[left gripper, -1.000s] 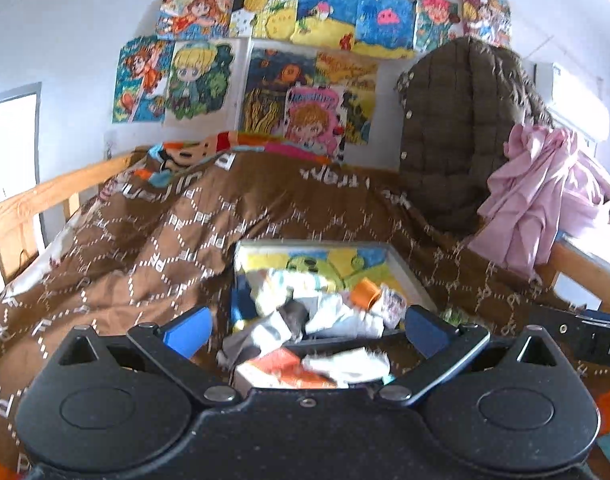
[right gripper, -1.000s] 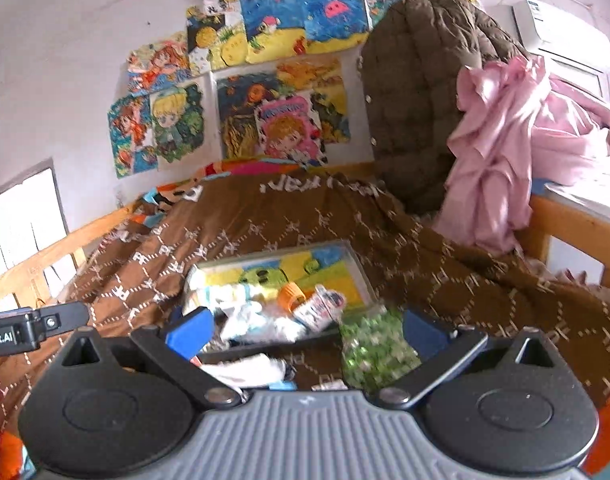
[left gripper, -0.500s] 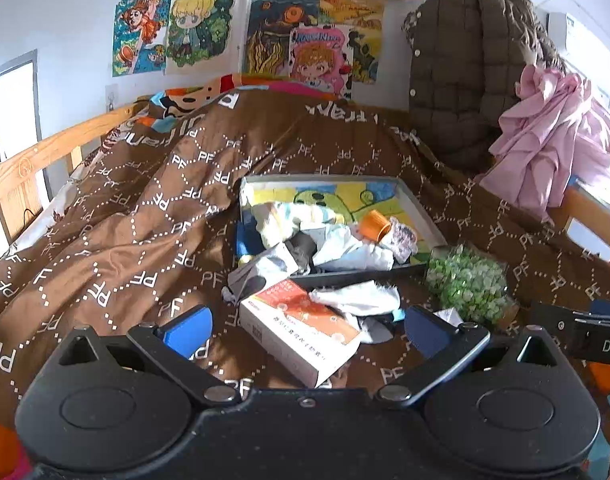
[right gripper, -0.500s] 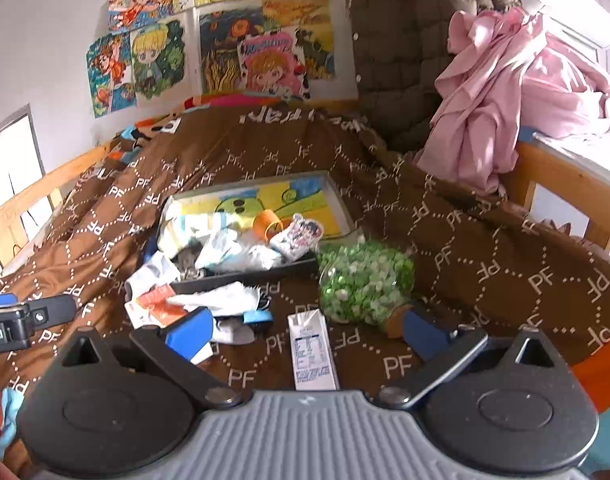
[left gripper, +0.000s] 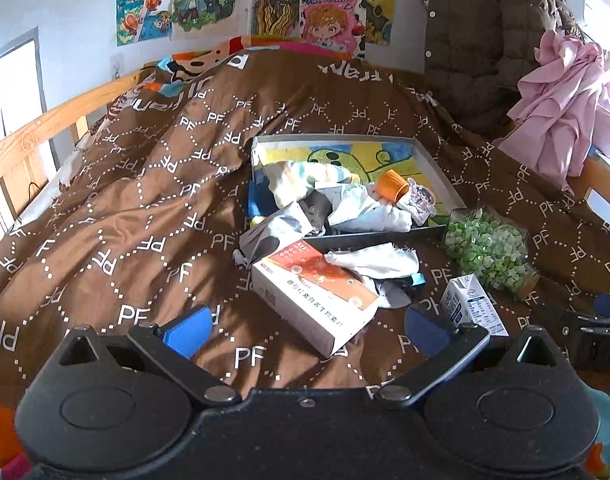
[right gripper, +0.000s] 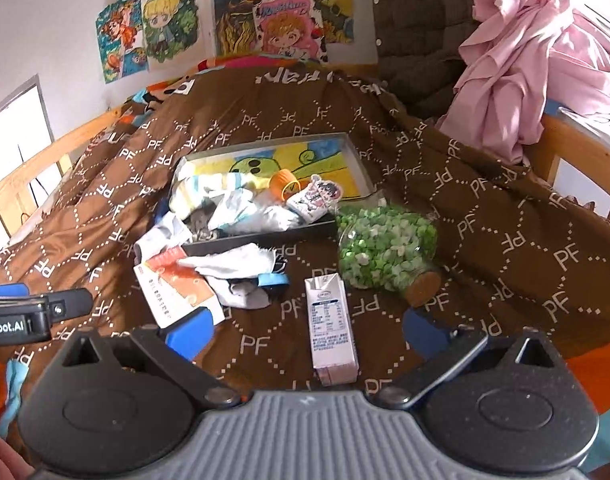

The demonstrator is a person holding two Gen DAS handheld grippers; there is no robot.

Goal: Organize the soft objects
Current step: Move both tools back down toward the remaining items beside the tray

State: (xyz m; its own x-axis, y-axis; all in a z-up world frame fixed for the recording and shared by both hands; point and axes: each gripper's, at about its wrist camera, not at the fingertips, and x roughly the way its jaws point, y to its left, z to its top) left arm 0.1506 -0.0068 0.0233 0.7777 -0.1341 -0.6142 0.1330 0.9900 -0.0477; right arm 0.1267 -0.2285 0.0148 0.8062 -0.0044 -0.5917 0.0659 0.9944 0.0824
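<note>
Here, both grippers hang over the bed, nothing grasped. Left gripper (left gripper: 305, 326): jaws spread wide, aimed at the red-and-white carton box (left gripper: 313, 296) lying low centre of its view. Right gripper (right gripper: 305, 330): likewise spread, the small milk carton (right gripper: 331, 320) lying flat between its fingers' line of sight but not touched.

Left of frame: brown quilt (left gripper: 125, 200), rumpled, wooden bed rail (left gripper: 45, 128) at the upper left.

Centre: shallow tray (left gripper: 433, 168) with a cartoon-printed floor. Socks and cloth scraps (left gripper: 345, 200) are heaped in its near half, one grey-white piece (left gripper: 265, 240) spilling over the near left corner. An orange cup (left gripper: 393, 186) lies tipped among them. More soft pieces, a white rag (left gripper: 377, 260) and a dark sock (left gripper: 393, 290), sit outside the tray, draped partly over the box. Likely these strays are the next things to go in.

Right: glass jar of green bits (left gripper: 489, 248) on its side, just beside the tray's near right corner. Pink garment (left gripper: 565, 112) hung at the upper right.

In the way: the box under the rag, and the milk carton near the sock, hard items crowding a clean pinch.
</note>
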